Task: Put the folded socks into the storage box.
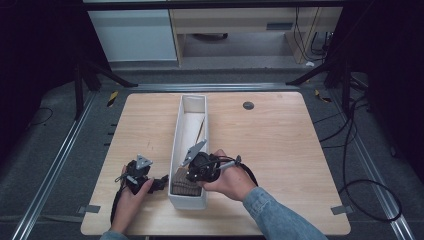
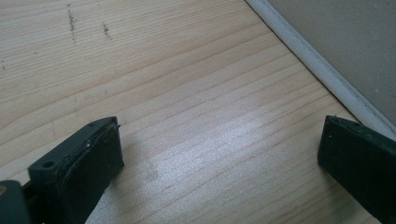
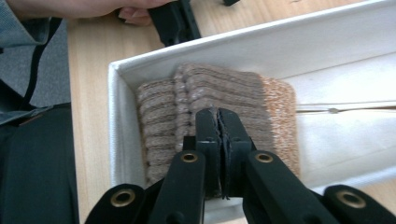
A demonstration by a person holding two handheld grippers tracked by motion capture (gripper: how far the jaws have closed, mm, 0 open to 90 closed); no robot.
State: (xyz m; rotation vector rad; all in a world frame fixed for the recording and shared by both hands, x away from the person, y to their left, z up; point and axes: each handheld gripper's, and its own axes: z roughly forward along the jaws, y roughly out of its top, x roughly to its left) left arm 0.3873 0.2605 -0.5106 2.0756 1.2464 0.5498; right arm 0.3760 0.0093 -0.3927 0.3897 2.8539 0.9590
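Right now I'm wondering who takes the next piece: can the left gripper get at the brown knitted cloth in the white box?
Probably not directly: the left gripper lies open outside the white box, whose wall fences off the brown knitted cloth.

The high view looks forward and down from above the person's side, taking in the whole surface (image 1: 280,150) and white box (image 1: 176,150). The left gripper view skims close over bare surface. The right gripper view peers close into the box, shared with the high view.
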